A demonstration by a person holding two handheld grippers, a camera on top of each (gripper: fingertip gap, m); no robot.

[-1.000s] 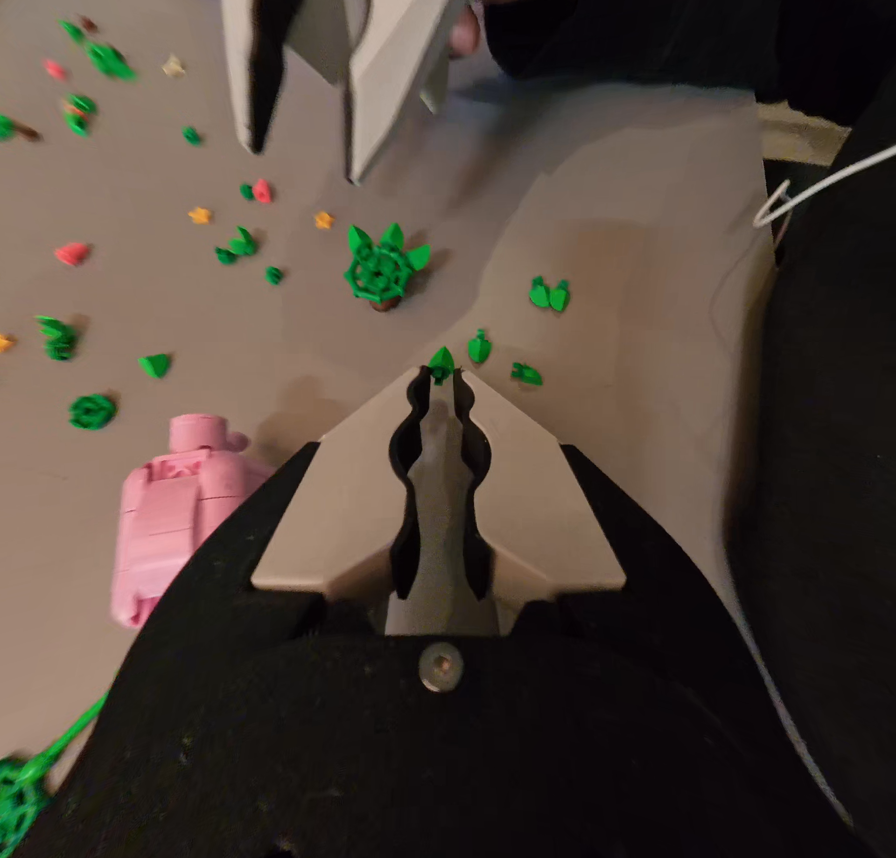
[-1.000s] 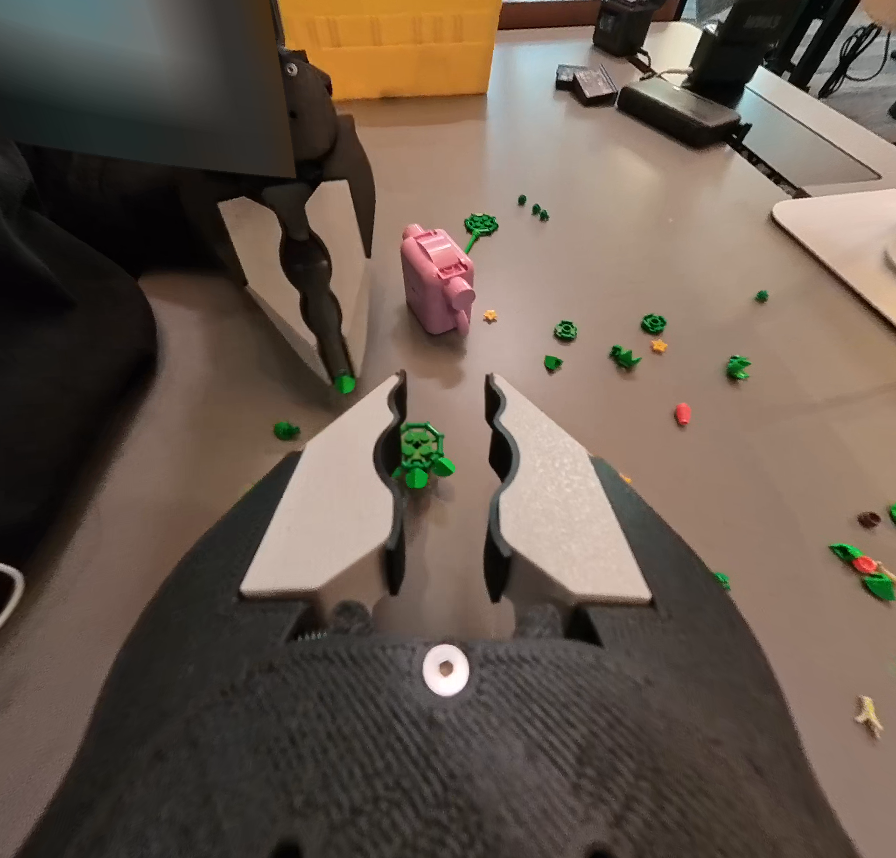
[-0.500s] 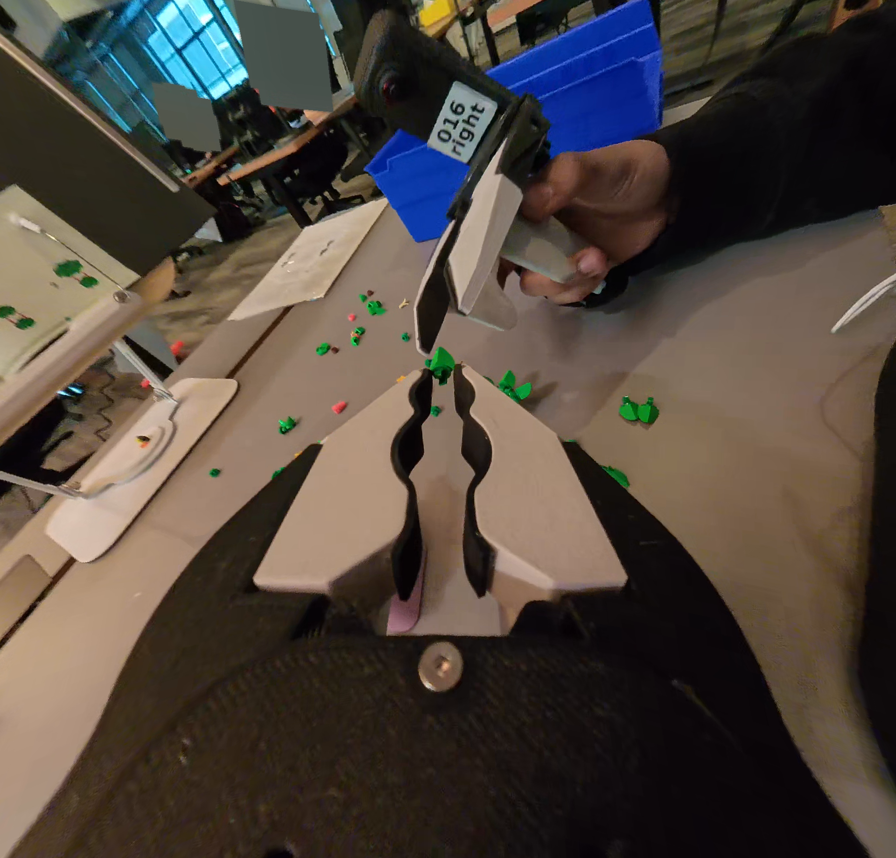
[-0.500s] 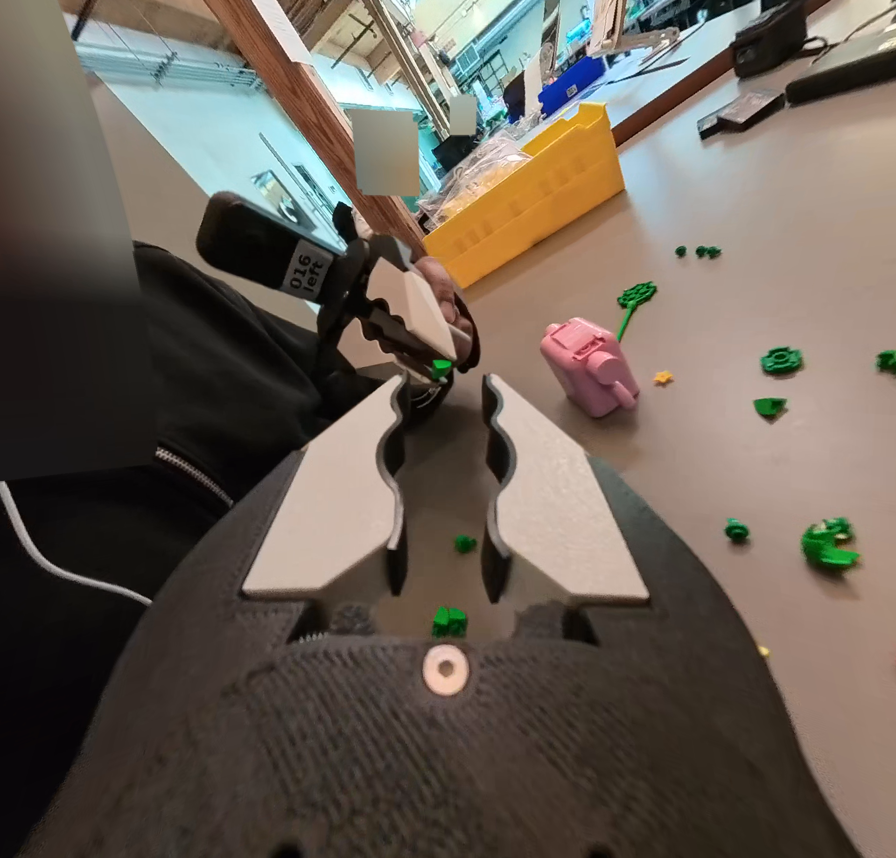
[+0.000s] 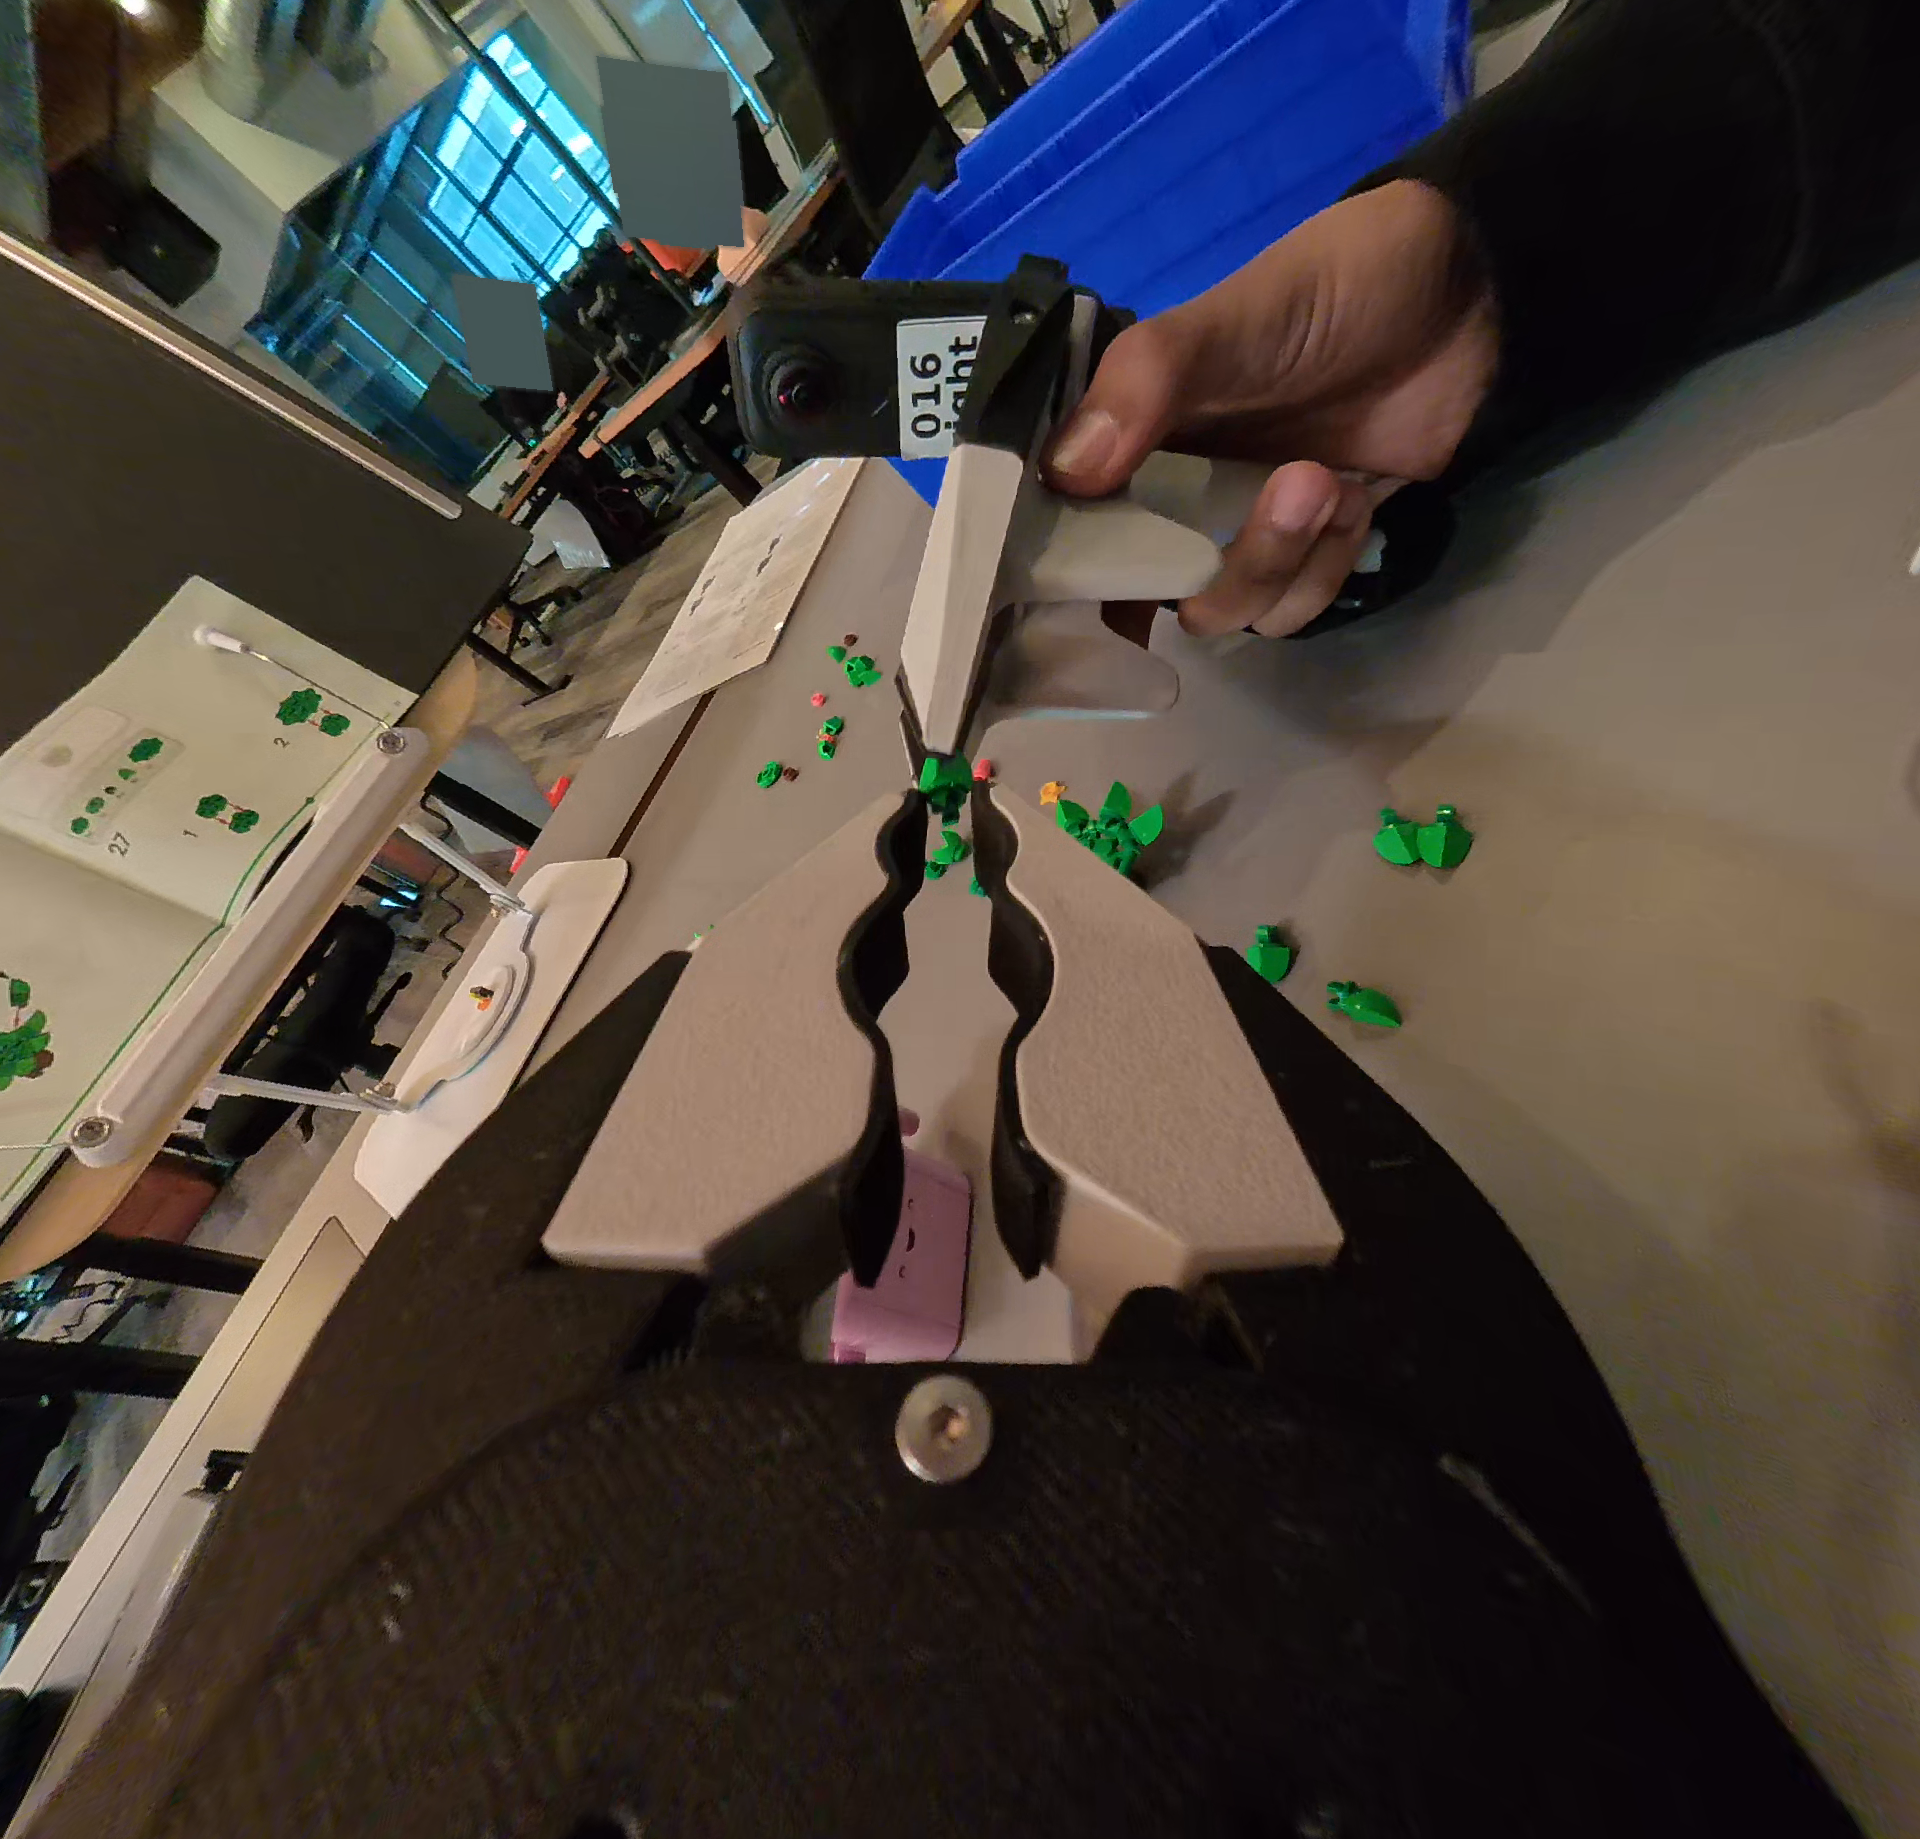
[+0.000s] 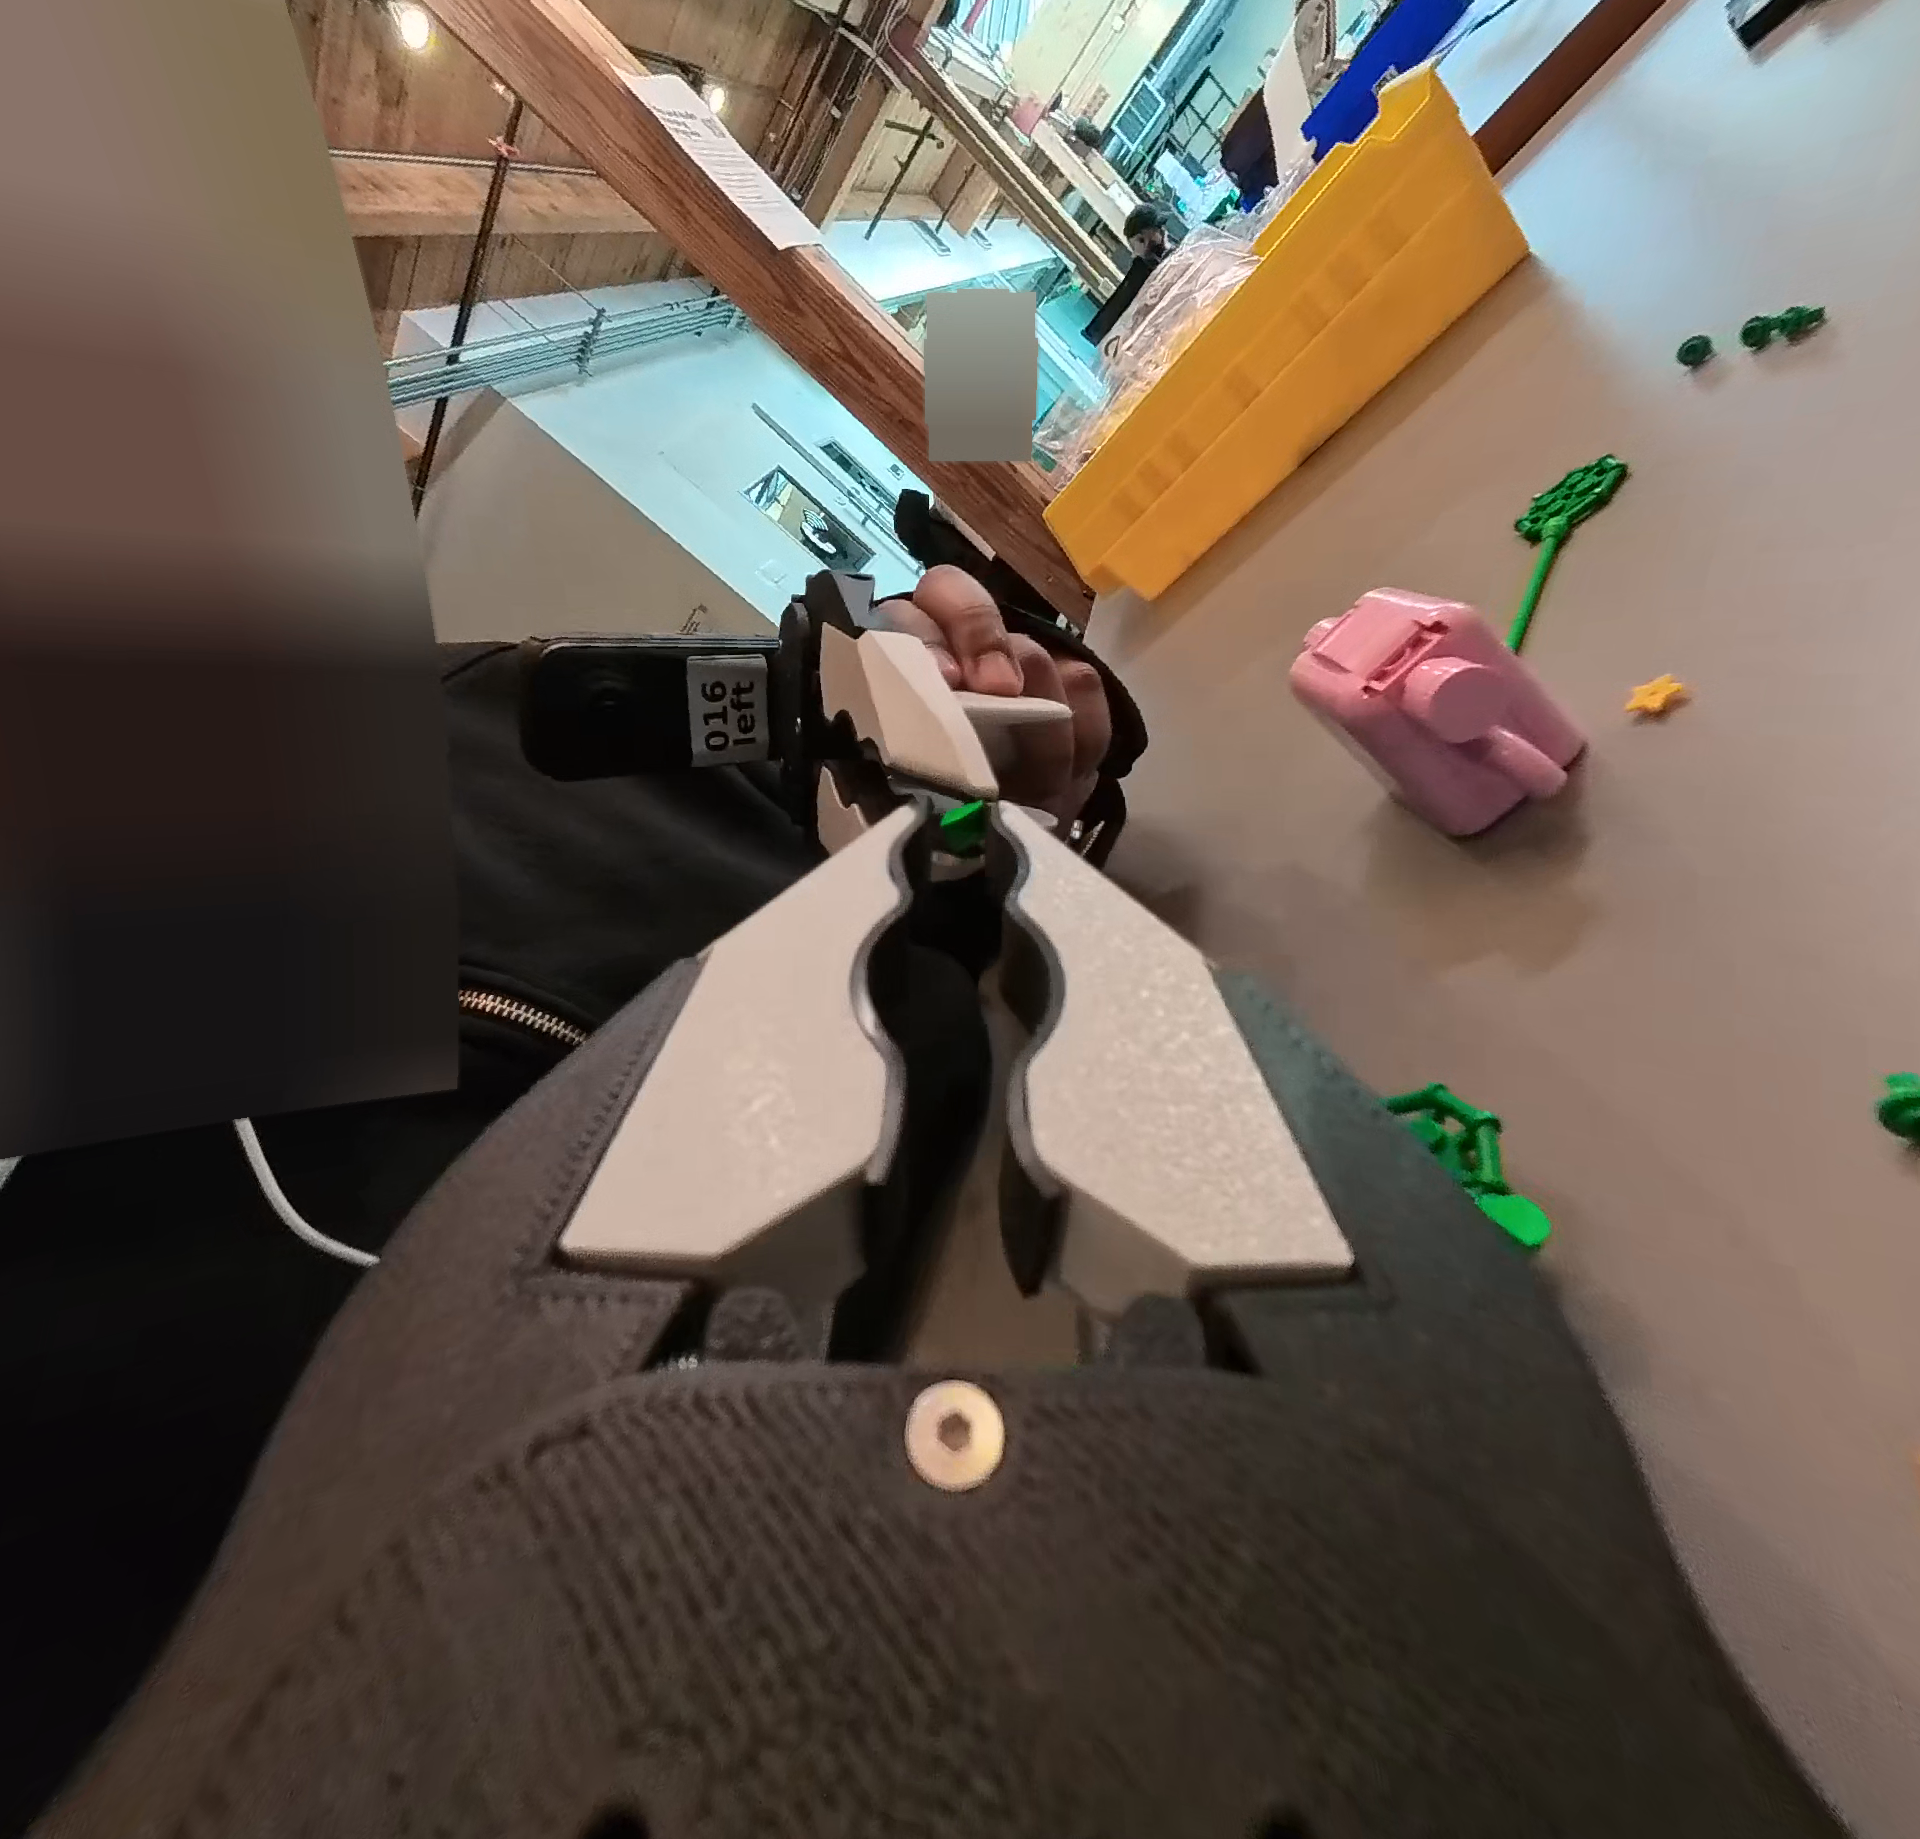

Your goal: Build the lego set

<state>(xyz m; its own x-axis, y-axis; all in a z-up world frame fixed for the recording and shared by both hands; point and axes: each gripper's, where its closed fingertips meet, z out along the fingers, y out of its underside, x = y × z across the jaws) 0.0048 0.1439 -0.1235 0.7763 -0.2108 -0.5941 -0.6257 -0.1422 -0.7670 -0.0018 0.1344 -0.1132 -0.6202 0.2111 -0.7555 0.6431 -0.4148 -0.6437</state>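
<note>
Left gripper (image 5: 948, 802) is pinching a small green leaf piece (image 5: 943, 779) at its tips, above the table (image 5: 1558, 958); right gripper (image 5: 928, 745) is closing narrowly onto the same piece, pink block (image 6: 1439, 709) well apart.

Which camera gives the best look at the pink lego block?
The right wrist view: the pink lego block lies whole and unobstructed on the table, near the yellow bin. In the left wrist view only a sliver shows, between the left gripper's fingers.
</note>
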